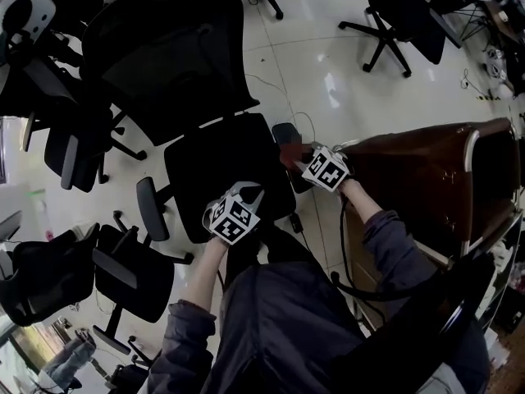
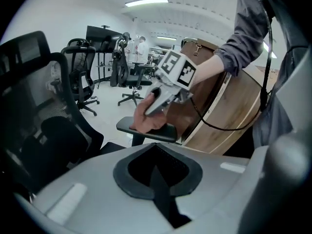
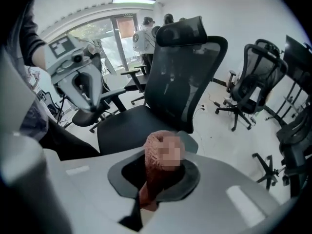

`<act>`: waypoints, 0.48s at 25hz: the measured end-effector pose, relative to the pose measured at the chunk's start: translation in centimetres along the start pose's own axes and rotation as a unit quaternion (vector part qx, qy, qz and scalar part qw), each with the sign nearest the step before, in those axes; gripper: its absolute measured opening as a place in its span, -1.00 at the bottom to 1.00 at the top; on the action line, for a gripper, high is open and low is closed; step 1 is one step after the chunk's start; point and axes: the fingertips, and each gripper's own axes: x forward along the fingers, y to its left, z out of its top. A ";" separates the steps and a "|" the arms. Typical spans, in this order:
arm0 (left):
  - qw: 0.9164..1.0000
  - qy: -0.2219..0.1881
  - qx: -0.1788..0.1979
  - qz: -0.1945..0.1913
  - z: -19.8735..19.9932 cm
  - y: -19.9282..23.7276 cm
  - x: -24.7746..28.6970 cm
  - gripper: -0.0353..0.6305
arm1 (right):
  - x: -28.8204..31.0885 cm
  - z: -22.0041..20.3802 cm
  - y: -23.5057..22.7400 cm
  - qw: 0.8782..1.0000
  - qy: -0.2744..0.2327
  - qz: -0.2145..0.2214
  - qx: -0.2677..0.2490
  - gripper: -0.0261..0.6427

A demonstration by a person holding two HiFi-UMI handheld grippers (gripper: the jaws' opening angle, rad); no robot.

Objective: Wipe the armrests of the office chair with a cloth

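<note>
Right gripper [image 1: 300, 162]: fingers pinching a reddish-pink cloth [image 1: 288, 153]; in the right gripper view the cloth bunches up between the fingers and sticks out past them. Cloth pressed on the top of the right armrest [image 2: 163, 133] of the office chair [image 1: 215, 171], at the pad's near end; right gripper angled down onto it from the right.

Left gripper [image 1: 244, 194]: fingers pressed together, nothing between them; hangs over the near edge of the black seat, pointing across at the right gripper; apart from the cloth and the armrest.

Left armrest [image 1: 151, 208] bare, well apart from both grippers; mesh backrest [image 1: 168, 60] on the far side of the seat.

Brown wooden cabinet [image 1: 410, 167] just right of the right armrest; other black chairs [image 1: 392, 19] stand on the pale tiled floor [image 1: 328, 76] to the left and far right.
</note>
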 end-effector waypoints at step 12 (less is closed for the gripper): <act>0.998 -0.057 -0.023 0.020 1.6 0.7 -2.7 -0.85 | 5.1 3.1 -7.0 0.998 0.017 -0.052 0.026 -0.86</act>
